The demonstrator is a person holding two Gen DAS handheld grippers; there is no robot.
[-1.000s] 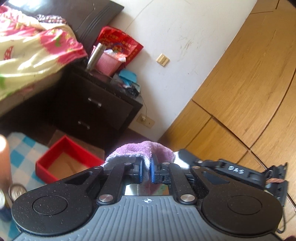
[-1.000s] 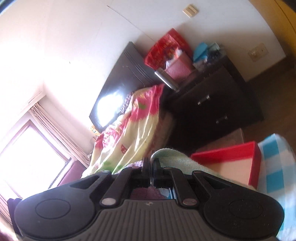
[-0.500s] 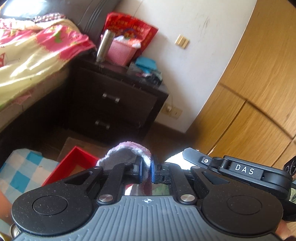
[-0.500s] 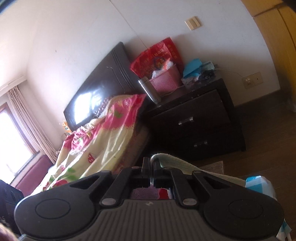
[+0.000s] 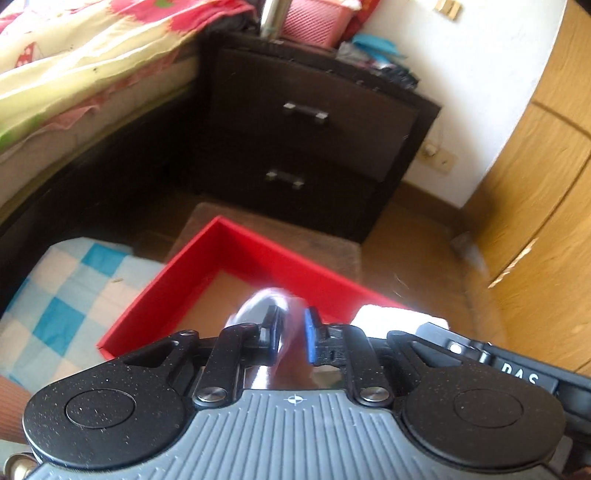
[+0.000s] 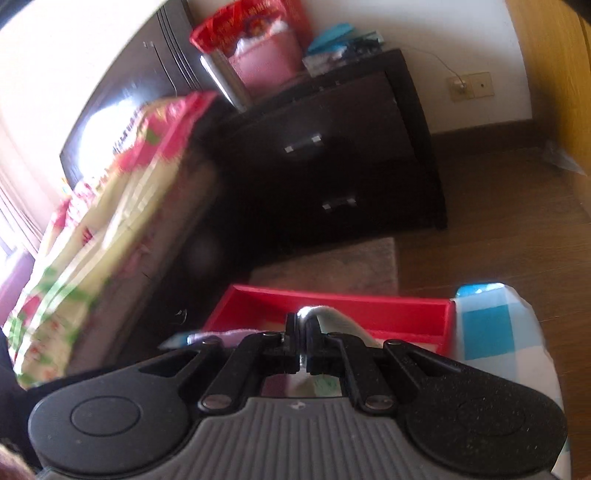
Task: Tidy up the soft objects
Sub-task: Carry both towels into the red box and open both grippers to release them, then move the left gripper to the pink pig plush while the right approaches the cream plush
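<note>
Looking down along my left gripper (image 5: 290, 334), I see its jaws opening, a narrow gap showing between the blue pads (image 5: 309, 341). A blurred purple cloth (image 5: 264, 306) sits in that gap; I cannot tell whether the pads press on it. Just beyond the fingertips lies a red box (image 5: 258, 254), open at the top, with a brown floor inside. The cloth hangs over the box's near part.

The box rests on a brown mat (image 5: 273, 227) on the wooden floor. To its left is a blue and white checked cloth (image 5: 70, 295). Behind the mat stands a dark nightstand (image 5: 310, 147) with 2 drawers. A bed (image 5: 81, 62) with a red and yellow floral cover fills the upper left. A wooden wardrobe (image 5: 535, 184) takes the right side.

My right gripper (image 6: 301, 336) is clamped tight on a pale green cloth (image 6: 340, 325), which bulges up between the fingers and drapes to the right. It hangs over the near edge of the same red box (image 6: 332, 299). A bit of purple cloth (image 6: 229, 336) shows left of the fingers. On the nightstand (image 6: 332, 158) I see a pink basket (image 6: 266, 62), a red bag (image 6: 236, 22) and a metal flask (image 6: 225, 81).
</note>
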